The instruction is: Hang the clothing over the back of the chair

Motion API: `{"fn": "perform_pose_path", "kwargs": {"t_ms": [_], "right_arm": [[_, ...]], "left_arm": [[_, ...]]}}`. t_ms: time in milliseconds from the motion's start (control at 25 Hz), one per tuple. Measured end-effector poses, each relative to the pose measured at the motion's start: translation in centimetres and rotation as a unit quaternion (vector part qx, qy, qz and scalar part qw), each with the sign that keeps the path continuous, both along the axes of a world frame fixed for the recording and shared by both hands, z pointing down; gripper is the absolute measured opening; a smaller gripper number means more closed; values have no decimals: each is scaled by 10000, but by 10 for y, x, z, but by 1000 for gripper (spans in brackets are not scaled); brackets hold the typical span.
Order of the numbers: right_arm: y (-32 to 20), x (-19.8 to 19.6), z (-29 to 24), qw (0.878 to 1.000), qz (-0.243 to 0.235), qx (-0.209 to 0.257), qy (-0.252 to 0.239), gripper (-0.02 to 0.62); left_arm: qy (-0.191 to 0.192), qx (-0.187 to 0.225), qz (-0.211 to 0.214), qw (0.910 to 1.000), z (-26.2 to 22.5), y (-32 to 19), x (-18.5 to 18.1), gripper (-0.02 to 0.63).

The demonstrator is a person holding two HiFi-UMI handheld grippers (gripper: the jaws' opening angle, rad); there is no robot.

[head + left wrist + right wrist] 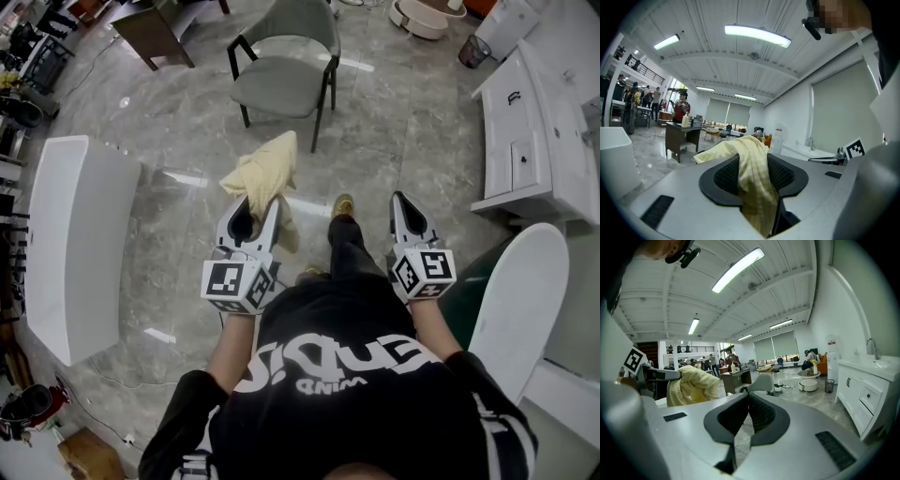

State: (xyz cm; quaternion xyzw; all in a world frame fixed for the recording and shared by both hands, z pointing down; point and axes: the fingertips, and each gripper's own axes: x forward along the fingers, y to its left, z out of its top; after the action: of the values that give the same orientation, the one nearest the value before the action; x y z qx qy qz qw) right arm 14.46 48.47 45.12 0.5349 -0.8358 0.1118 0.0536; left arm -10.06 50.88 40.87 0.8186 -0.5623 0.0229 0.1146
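Observation:
A pale yellow garment [262, 173] hangs bunched from my left gripper [261, 202], whose jaws are shut on it, held out in front of the person. In the left gripper view the cloth [751, 173] drapes between and over the black pads [722, 176]. A grey padded chair with black legs [281, 80] stands on the marble floor beyond, its seat facing me; the garment is short of it. My right gripper [397, 197] is level beside the left one, shut with nothing in it. The right gripper view shows its tips [749, 395] together, the garment [693, 383] to the left and the chair [761, 383] ahead.
A white bathtub [80, 234] stands at the left and another white tub [520, 300] at the lower right. White vanity cabinets [534, 131] line the right side. A dark desk [155, 33] and a small bin [473, 49] sit farther back. People stand far off [679, 110].

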Motion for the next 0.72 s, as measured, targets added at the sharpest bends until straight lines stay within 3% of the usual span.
{"fn": "perform_pose_path", "kwargs": {"t_ms": [720], "right_arm": [[-144,-5,7,9999,-73,-85,-104,15]], "left_arm": [[-53,-64,161,9998,5,-141,7,179]]}}
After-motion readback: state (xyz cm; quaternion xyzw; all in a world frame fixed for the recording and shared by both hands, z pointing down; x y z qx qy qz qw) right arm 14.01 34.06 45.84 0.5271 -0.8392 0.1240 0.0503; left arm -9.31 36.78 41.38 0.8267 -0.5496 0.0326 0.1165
